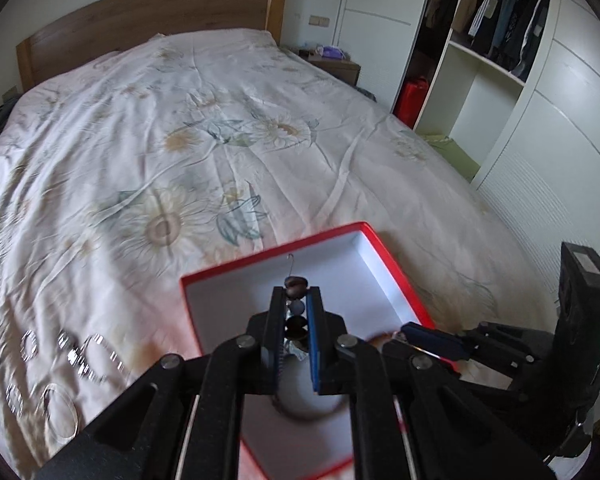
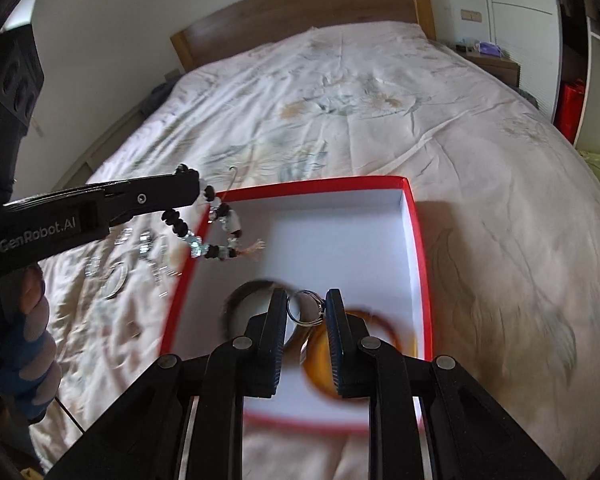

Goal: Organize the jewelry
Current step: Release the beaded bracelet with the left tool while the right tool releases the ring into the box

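The left gripper [image 1: 297, 294] is clamped on a bead bracelet [image 2: 204, 222] that dangles over the red box's [image 2: 418, 240] left rim. The right gripper [image 2: 307, 305] pinches a silver ring [image 2: 305, 307] above the box, which lies on the bed [image 1: 220, 120].

left gripper [image 1: 297, 292] clamped, right gripper [image 2: 307, 300] clamped

The box [image 2: 414, 216] is red outside, white within; the bedspread [image 1: 228, 128] pale pink with faded sunflowers; the beaded bracelet [image 2: 216, 236] dark brown and clear; the bangle [image 2: 320, 376] amber; the headboard [image 1: 148, 16] wood-brown; both tongs black.
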The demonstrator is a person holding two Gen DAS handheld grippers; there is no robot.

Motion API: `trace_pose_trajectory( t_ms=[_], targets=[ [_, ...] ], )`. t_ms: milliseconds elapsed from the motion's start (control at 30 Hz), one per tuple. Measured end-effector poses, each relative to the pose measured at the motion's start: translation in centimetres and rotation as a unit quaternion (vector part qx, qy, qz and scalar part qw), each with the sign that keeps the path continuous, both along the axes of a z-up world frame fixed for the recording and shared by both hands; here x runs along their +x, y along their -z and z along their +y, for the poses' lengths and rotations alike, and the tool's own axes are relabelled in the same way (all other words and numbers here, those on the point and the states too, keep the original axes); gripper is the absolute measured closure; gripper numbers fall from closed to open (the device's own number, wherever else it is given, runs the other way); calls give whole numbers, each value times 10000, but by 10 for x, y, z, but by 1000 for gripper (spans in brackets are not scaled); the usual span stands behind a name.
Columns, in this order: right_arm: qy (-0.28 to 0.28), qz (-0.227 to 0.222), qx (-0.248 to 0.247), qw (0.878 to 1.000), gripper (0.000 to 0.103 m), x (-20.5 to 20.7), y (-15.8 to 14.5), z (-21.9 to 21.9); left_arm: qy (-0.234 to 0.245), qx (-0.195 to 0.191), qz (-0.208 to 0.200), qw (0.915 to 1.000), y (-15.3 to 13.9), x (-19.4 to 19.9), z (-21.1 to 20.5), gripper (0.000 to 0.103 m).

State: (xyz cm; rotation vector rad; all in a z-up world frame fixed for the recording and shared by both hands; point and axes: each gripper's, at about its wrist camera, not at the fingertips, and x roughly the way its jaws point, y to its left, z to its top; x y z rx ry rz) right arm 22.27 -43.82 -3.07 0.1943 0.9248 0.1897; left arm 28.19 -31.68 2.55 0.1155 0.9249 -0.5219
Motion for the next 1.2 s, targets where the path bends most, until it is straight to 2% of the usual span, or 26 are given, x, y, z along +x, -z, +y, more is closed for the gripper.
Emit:
trace_pose_trajectory(
  t_ms=[233, 467, 667, 900, 967, 1033, 1200],
  targets=[
    [-43, 238, -182, 9995, 83, 44, 28, -7, 10, 45, 281, 9996, 44, 41, -13, 94],
    [-154, 477, -532, 9973, 83, 52, 45, -4, -26, 149, 546, 9984, 77, 48, -14, 94],
    [-193, 513, -792, 9954, 83, 51, 51, -3, -79, 226, 737, 9970, 89, 51, -12, 94],
    [-242, 602, -1018, 9927, 80, 48, 50, 0, -264, 143, 1023, 9943, 93, 57, -4, 92],
    [-207, 610, -1013, 9928, 77, 43, 47, -2, -278, 99, 1047, 9941, 90, 56, -2, 88],
    [-164, 588, -1020, 9929, 76, 36, 40, -3, -292, 83, 994, 9946, 83, 52, 1, 80],
    [-13, 445, -972, 9943, 76, 11, 13, -5, -305, 17, 716, 9970, 51, 30, 12, 80]
  ],
)
